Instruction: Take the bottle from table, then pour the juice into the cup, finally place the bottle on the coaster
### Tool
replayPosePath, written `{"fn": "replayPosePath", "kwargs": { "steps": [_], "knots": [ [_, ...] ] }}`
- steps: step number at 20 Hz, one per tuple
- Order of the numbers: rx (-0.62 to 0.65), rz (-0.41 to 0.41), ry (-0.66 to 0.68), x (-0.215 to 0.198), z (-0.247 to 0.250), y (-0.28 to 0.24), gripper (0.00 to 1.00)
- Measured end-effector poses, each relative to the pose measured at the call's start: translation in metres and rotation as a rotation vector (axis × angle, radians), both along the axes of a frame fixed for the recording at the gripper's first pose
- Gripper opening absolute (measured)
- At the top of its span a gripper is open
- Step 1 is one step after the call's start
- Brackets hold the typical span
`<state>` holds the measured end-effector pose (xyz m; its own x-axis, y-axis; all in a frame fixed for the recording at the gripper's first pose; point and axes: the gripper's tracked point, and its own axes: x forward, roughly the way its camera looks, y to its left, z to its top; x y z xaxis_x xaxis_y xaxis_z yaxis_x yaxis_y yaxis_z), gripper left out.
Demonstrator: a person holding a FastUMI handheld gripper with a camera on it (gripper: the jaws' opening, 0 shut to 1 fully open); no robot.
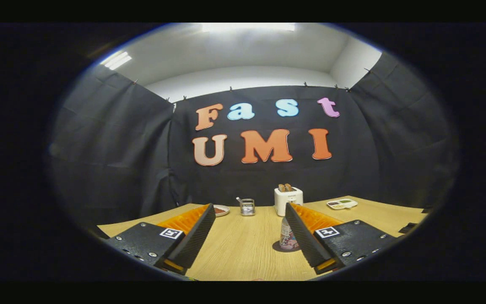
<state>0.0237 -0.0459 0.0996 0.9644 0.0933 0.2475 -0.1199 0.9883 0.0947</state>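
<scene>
My gripper (249, 219) was spread wide, holding nothing. The bottle (287, 236) stood lower centre on what looked like the dark coaster (277, 248) — half hidden behind one finger — so probably already set down.

Lit from overhead, bright above and dim along the sides.

Strong glare from a ceiling light panel (248, 27) at top centre and a second fixture (116, 60) at upper left, washing out the white ceiling. Even, soft light on the wooden table (247, 249), with a small dark shadow pooled at the foot of the bottle (287, 236). Heavy fisheye bending toward the edges, with a bluish fringe. Slightly soft throughout, with far objects lacking detail.
</scene>
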Motion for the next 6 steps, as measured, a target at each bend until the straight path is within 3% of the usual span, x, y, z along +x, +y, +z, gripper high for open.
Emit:
{"fn": "replayPosePath", "kwargs": {
  "steps": [6],
  "knots": [
    [-0.144,-0.026,0.048,0.006,-0.035,-0.005,0.98]
  ]
}}
